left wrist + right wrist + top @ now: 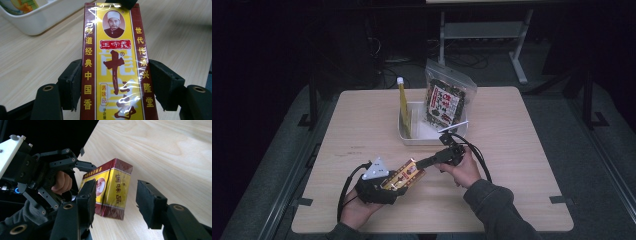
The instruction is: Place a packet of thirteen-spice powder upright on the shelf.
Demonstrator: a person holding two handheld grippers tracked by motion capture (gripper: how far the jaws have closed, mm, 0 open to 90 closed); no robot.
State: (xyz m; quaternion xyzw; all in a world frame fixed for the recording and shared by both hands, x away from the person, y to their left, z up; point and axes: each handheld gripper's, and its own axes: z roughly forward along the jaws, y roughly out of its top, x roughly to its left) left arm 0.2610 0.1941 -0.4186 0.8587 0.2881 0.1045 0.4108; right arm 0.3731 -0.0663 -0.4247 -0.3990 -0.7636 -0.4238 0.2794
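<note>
Dark room around a light wooden table (522, 150); white tray (408, 134) sits at the far middle with a seaweed snack bag (446, 100) and a thin yellow tube (403, 102) standing in it. Task thing is a yellow-and-maroon spice box (403, 175), held off the table near the front edge, left of centre. Left gripper (379, 186) has its jaws closed on the box's two long maroon sides, roughly at mid-length; the left gripper view shows both pads pressed flat against the sides of the box (117, 65), printed face up toward the camera. Long axis of the box runs from the left gripper out toward the right gripper (424, 162), so the free short end points at the right gripper. Right jaws are open, not gripping, and straddle that free end: in the right gripper view the box (110, 190) sits between the pads, the left pad looks to be just at the printed face, the right pad stands clear of the box with table showing in the gap. Contact on the left pad can't be confirmed. Coming move likely a handover: right jaws close across the free end, then left lets go.
</note>
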